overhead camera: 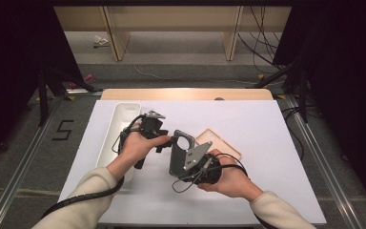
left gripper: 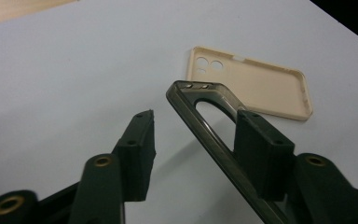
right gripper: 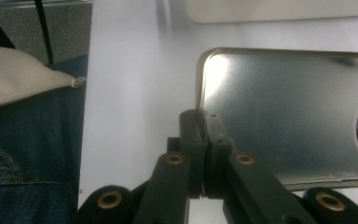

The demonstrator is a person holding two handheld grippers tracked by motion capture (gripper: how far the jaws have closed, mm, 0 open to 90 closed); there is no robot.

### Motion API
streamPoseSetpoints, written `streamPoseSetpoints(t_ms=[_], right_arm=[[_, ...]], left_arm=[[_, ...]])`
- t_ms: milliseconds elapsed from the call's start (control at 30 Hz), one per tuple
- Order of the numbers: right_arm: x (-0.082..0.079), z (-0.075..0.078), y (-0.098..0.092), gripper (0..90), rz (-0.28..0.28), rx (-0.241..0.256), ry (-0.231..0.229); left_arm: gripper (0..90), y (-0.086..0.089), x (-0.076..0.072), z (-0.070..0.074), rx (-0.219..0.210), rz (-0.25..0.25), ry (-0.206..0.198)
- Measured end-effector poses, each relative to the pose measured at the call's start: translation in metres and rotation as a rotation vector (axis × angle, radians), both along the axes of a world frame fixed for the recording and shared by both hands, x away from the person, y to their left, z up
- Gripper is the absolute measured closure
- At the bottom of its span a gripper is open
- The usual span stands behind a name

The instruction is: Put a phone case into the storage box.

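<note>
Grey phone case (right gripper: 284, 116) pinched edge-on in my right gripper (right gripper: 205, 126), between my left gripper's (left gripper: 193, 133) wide-open jaws.

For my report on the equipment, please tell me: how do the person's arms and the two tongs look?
Both sleeves are cream. The left tongs and right tongs have black, blocky jaws on black links with brass-coloured rivets. A black ribbed cable trails from the left one. The right one carries a grey three-cornered plate.
</note>
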State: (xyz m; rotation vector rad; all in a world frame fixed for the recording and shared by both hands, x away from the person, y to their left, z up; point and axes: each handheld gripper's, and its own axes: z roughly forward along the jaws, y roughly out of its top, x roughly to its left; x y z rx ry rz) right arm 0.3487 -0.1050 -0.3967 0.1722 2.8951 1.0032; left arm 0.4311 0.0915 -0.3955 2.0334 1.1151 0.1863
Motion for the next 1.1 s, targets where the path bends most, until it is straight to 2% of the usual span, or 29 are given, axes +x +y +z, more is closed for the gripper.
streamPoseSetpoints(t_ms=[200, 467, 700, 800, 867, 933, 1033, 1100], right_arm=[[-0.001, -0.001, 0.002, 89.6, 0.008, -0.011, -0.005], [-0.002, 0.001, 0.003, 89.6, 0.012, -0.006, -0.012], [-0.003, -0.001, 0.005, 89.6, 0.019, -0.011, -0.011], [-0.003, -0.002, 0.006, 89.6, 0.020, -0.019, -0.015], [-0.003, -0.004, 0.006, 89.6, 0.022, -0.028, -0.017], [-0.002, -0.006, 0.006, 89.7, 0.021, -0.036, -0.020], [-0.002, -0.006, 0.007, 89.7, 0.024, -0.039, -0.025], [-0.002, -0.004, 0.008, 89.8, 0.022, -0.041, -0.031]], left_arm=[[56.1, -0.002, 0.007, -0.005, 0.006, 0.016, 0.060], [60.1, -0.005, 0.011, -0.008, 0.000, 0.043, 0.100], [67.2, -0.007, 0.011, -0.005, -0.031, 0.067, 0.127], [72.9, -0.008, 0.010, -0.001, -0.053, 0.079, 0.126], [77.9, -0.008, 0.009, 0.002, -0.051, 0.087, 0.115], [89.7, -0.007, 0.008, 0.005, -0.069, 0.104, 0.107], [88.8, -0.007, 0.009, 0.006, -0.069, 0.099, 0.101], [83.2, -0.007, 0.009, 0.005, -0.069, 0.097, 0.098]])
